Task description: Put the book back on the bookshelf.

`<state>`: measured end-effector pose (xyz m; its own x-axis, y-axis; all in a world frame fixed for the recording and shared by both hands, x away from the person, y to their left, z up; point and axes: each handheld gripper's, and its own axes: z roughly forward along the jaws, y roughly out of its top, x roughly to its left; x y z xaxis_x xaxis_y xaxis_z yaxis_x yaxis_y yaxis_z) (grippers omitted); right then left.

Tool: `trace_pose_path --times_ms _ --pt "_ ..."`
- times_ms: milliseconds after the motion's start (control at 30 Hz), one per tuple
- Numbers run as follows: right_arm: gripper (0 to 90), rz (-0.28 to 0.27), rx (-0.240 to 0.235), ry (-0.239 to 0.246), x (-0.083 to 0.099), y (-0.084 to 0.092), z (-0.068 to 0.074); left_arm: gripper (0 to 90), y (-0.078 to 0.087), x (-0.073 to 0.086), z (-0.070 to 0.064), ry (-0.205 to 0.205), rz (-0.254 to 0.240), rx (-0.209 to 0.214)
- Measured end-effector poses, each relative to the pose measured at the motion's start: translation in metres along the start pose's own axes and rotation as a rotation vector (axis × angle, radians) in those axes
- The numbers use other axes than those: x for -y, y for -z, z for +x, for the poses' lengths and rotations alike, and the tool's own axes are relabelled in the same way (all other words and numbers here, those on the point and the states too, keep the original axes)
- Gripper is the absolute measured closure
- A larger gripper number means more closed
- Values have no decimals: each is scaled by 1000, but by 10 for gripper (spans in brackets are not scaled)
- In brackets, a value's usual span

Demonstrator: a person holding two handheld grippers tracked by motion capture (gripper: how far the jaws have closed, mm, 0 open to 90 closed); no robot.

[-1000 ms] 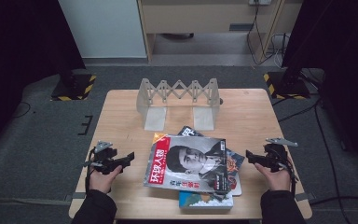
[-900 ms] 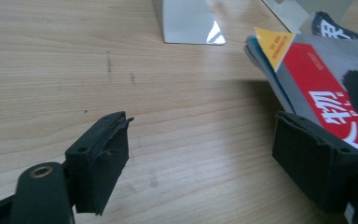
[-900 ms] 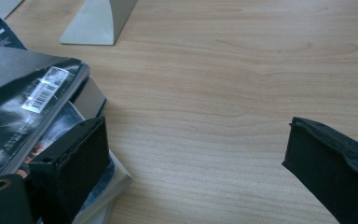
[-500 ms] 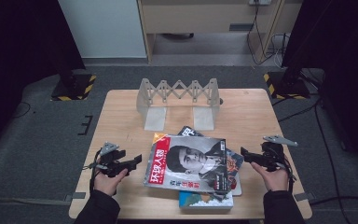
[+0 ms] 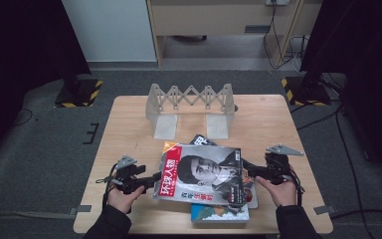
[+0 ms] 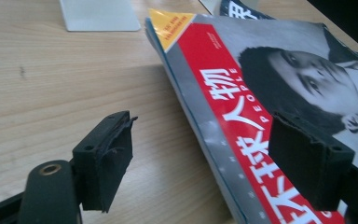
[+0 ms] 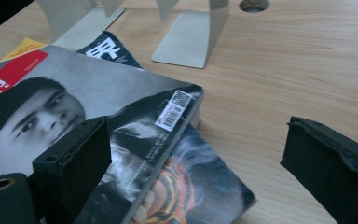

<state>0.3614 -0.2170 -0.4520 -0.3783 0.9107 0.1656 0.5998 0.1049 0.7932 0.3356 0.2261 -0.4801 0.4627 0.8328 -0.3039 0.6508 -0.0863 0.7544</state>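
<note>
Between our two tools lies the top magazine (image 5: 205, 172) on its stack. Our left tool (image 5: 151, 180), jaws spread and just closing, straddles its spine edge; our right tool (image 5: 251, 172) gapes at the far edge. We should grip both edges evenly before lifting off the bench (image 5: 129, 124).

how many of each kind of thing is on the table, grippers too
magazines: at least 4, stacked, top one, dark one behind, colourful one beneath, bottom one
rack: 1
grippers: 2, left gripper, right gripper
total: at least 7
</note>
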Motion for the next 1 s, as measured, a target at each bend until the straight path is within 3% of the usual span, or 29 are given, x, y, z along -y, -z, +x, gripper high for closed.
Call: trace_pose_path --times_ms 600,1000 --pt "86 70 -56 76 18 -20 28 236 -2 20 -14 15 111 54" --pt "173 101 -100 108 25 -31 38 225 -10 23 -13 38 146 99"
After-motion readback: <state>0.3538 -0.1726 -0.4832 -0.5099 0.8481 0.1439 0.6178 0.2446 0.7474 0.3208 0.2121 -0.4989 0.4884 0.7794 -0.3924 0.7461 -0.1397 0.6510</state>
